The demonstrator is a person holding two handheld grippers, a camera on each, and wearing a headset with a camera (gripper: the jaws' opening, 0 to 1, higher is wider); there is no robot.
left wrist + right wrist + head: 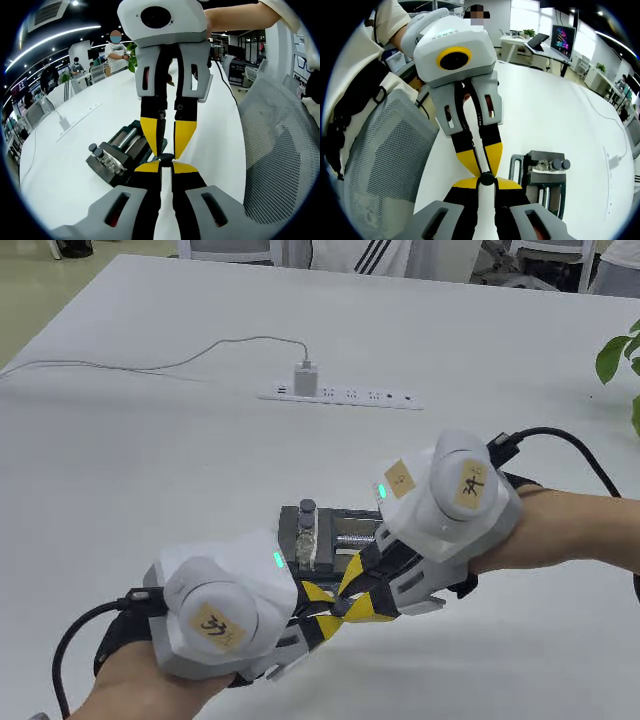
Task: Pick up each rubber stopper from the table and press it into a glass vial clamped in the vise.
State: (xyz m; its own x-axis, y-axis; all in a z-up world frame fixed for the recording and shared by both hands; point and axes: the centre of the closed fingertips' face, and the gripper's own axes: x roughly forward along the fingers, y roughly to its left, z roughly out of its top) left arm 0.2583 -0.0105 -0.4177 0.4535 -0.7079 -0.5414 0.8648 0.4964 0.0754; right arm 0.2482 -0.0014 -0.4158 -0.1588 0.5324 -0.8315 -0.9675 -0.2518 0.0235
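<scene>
1. A white surface (150, 460) carries a power strip (340, 395) with a charger (305, 378) plugged in, well beyond the jaws. A leafy plant (615, 355) shows at its far right edge. Around it is an open office with desks and seated people, and a mesh chair (280, 150) stands close by.
2. The person holds both grippers low over the surface, turned toward each other tip to tip. The left gripper (325, 603) comes in from the near left and the right gripper (365, 595) from the right, with the forearm stretched out behind it.
3. Each pair of jaws is drawn almost together, leaving a slim gap. A small dark stopper (486, 178) sits where the four yellow tips meet. I cannot tell which pair clamps it or whether both do.
4. The vise (290, 540) stands just beyond the meeting tips, near them but not touching. It lies left of the left gripper's jaws and right of the right gripper's jaws. It holds glass vials (307, 530) with dark tops.
</scene>
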